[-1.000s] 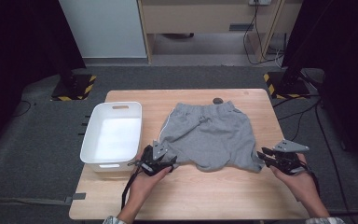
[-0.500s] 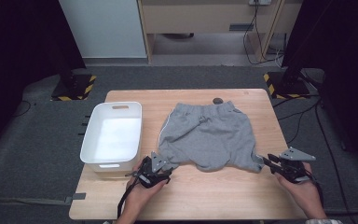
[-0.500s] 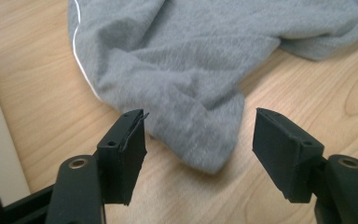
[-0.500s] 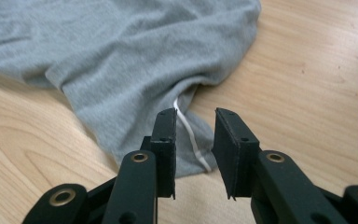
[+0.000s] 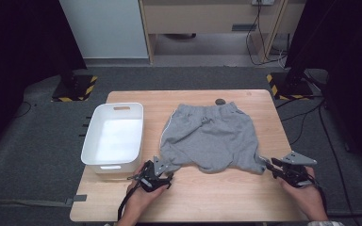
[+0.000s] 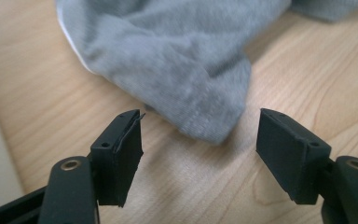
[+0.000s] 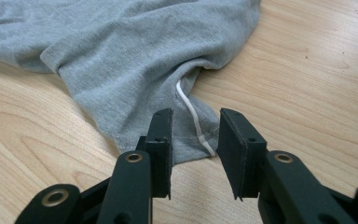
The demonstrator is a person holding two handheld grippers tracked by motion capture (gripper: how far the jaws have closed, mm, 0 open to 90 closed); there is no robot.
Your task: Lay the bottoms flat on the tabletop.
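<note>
Grey shorts (image 5: 207,136) lie spread flat on the wooden table (image 5: 217,202), waistband at the far side. My left gripper (image 5: 166,167) rests at the left leg's hem, open. In the left gripper view the hem corner (image 6: 205,121) lies just beyond the left gripper (image 6: 200,122), whose wide-set jaws are untouched by it and have just opened a little further. My right gripper (image 5: 267,163) is at the right leg's hem. In the right gripper view that corner, with its white stripe (image 7: 192,114), lies between the right gripper's (image 7: 196,122) jaws, which have just been opening and stand off the cloth.
A white plastic bin (image 5: 115,105) stands on the table's left side, close to my left hand. A small dark round object (image 5: 220,100) lies near the far edge behind the waistband. Bare wood runs along the near edge between my hands.
Both hands have sunk and drawn slightly toward the near edge of the table. The shorts lie about as before.
</note>
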